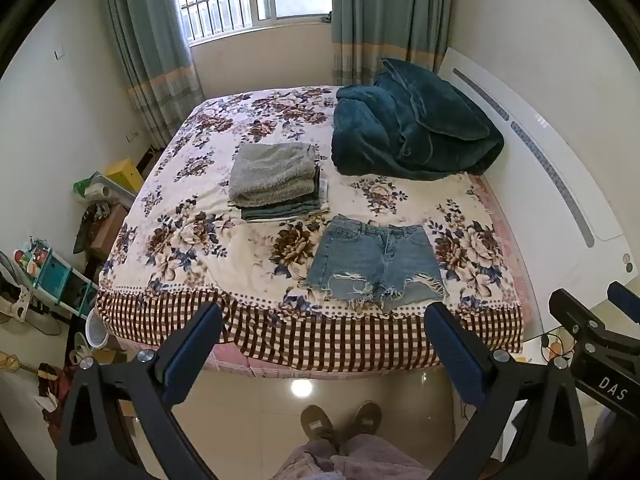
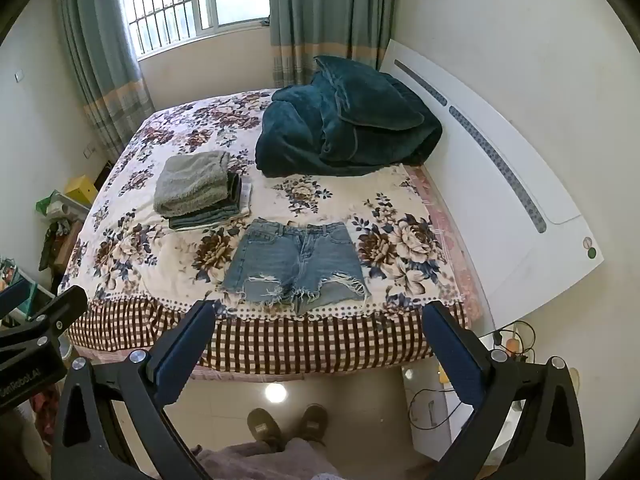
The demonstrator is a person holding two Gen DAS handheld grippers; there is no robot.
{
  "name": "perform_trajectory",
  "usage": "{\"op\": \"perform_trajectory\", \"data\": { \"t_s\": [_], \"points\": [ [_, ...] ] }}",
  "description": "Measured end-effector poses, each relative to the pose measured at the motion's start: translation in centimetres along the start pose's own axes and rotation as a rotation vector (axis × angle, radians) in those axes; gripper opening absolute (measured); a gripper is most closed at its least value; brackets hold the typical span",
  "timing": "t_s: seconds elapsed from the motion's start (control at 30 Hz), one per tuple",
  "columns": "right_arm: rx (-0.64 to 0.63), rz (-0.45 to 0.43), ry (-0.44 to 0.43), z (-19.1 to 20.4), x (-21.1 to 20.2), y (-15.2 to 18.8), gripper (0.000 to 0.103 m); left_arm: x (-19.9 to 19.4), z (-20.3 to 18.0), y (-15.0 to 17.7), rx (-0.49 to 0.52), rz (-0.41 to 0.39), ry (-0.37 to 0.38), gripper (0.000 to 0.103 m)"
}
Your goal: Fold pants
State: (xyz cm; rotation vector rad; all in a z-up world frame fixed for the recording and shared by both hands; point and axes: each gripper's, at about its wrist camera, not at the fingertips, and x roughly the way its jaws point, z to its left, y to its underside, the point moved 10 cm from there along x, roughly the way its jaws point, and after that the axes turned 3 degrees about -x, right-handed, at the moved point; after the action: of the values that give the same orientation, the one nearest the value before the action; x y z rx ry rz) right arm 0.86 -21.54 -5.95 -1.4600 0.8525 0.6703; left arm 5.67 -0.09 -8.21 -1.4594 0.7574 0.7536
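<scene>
Blue denim shorts (image 1: 376, 262) with frayed hems lie flat near the front edge of the flowered bed (image 1: 192, 248), waistband away from me. They also show in the right wrist view (image 2: 296, 262). My left gripper (image 1: 324, 312) is open and empty, held above the floor in front of the bed, short of the shorts. My right gripper (image 2: 320, 312) is open and empty too, at a similar height and distance. The right gripper also shows at the right edge of the left wrist view (image 1: 592, 320).
A stack of folded clothes (image 1: 276, 180) topped by a grey fleece lies behind the shorts to the left. A dark teal blanket (image 1: 412, 132) is heaped at the back right by the white headboard (image 1: 560, 184). Clutter lines the left wall (image 1: 60, 276). My slippered feet (image 1: 340, 420) stand on the tiled floor.
</scene>
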Motion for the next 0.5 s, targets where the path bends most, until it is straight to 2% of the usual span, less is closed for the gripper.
{"op": "perform_trajectory", "data": {
  "t_s": [0.5],
  "points": [
    [-0.012, -0.002, 0.0, 0.2, -0.18, -0.08, 0.103, 0.07, -0.15, -0.47, 0.0, -0.001, -0.003, 0.103]
  ]
}}
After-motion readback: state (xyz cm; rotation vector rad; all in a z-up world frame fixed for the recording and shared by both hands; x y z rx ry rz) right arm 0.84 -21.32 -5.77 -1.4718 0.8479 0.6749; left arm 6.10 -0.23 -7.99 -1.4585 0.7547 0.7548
